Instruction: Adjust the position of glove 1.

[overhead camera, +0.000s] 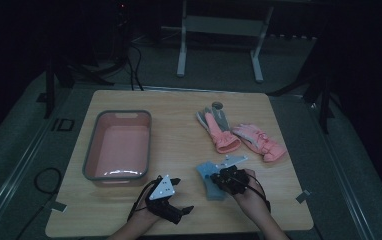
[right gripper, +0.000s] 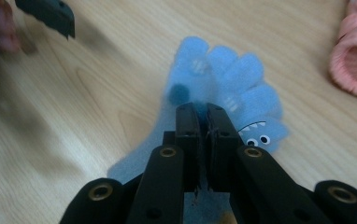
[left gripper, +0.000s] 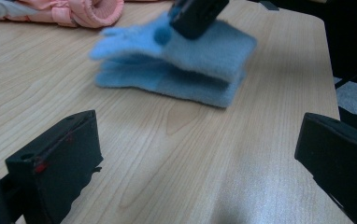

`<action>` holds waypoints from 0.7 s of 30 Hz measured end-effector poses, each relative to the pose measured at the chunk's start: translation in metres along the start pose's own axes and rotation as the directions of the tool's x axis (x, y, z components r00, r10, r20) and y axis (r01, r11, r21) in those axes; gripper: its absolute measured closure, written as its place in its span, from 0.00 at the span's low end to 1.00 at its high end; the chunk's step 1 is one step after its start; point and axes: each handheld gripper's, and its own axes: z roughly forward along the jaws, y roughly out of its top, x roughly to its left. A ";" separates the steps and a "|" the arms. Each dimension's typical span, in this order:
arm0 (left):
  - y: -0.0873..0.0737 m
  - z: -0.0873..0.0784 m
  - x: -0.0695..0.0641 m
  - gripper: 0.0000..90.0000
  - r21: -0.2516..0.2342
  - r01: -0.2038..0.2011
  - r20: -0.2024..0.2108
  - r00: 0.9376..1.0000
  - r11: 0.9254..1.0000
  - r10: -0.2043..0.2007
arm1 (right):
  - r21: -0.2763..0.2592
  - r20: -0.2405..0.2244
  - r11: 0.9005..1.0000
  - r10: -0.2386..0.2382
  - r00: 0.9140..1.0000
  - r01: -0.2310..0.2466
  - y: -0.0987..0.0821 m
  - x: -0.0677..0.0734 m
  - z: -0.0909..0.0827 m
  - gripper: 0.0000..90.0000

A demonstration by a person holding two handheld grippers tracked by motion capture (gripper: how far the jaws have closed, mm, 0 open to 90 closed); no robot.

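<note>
The wooden table (overhead camera: 179,130) carries everything in play. On its left side sits the pink basin (overhead camera: 92,150) with a grey rim, and nothing lies in it — so, judging from how things lie, the putting-away has not got its first item in yet. Toward the far right lie two pink gloves (overhead camera: 239,136), side by side and untouched, well apart from both grippers.

The work in hand is the pair of blue gloves (right gripper: 223,79), stacked one on the other near the front of the table, right of centre and some way to the right of the basin. The right gripper (right gripper: 207,112) has its jaws pinched together on the fabric of the upper glove; in the left gripper view that upper layer lifts off the lower one where it is pinched. Whether the lower glove is caught too I cannot tell.

The left gripper (overhead camera: 181,196) rests near the front edge, just below the basin's near corner, jaws spread wide with nothing between them.

So the grip looks made; the carry to the basin, the release and the pink pair all appear left to do.
</note>
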 end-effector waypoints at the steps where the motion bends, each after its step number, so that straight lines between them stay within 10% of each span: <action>1: 0.000 0.000 0.000 0.01 0.000 0.000 0.000 1.000 1.000 0.000 | 0.006 0.001 1.000 -0.003 1.000 0.003 -0.001 0.000 0.001 0.95; 21: 0.001 0.002 -0.003 0.01 0.013 -0.015 -0.023 1.000 1.000 0.016 | 0.068 -0.032 0.997 0.030 0.999 -0.027 -0.015 -0.005 0.026 0.81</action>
